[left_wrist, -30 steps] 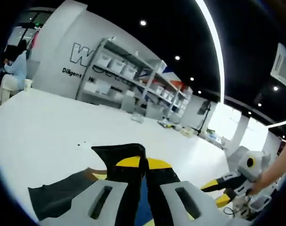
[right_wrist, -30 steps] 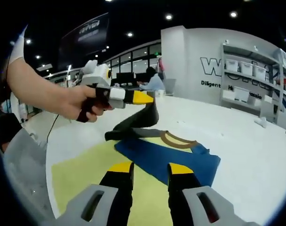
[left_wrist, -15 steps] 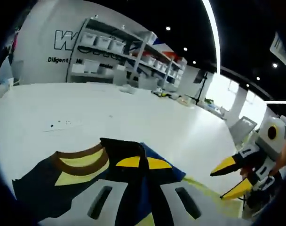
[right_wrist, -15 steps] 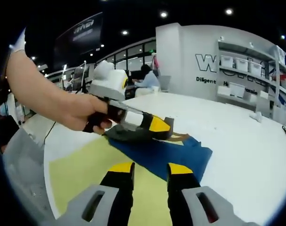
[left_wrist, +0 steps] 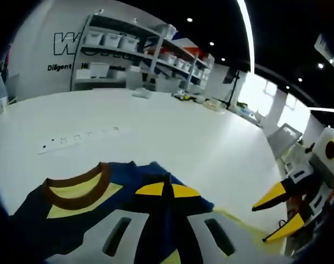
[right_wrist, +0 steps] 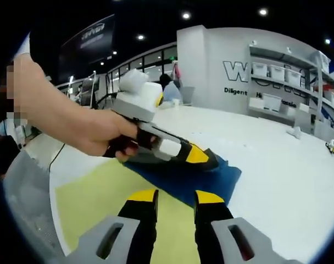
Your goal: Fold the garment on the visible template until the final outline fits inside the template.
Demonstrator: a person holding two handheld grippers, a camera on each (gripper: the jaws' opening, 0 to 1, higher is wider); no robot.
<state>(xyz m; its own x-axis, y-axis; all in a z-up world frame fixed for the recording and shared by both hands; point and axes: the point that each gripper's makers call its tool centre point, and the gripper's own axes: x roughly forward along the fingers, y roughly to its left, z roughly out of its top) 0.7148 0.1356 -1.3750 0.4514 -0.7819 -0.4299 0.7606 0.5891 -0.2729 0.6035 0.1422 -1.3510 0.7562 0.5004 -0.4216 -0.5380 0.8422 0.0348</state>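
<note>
Pinched by the shut left gripper (left_wrist: 162, 190), the limp garment (left_wrist: 79, 209) is best held at edges; right gripper (right_wrist: 175, 195), 6 o'clock, is spread.

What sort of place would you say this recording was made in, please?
Probably a lab or workshop showroom: metal shelving stacked with white storage bins, a grey wall with large lettering, and a broad white table holding the garment and yellow template.

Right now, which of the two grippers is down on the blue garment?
The left gripper, lying with shut jaws on the blue garment; the right gripper hovers open over the yellow template.
</note>
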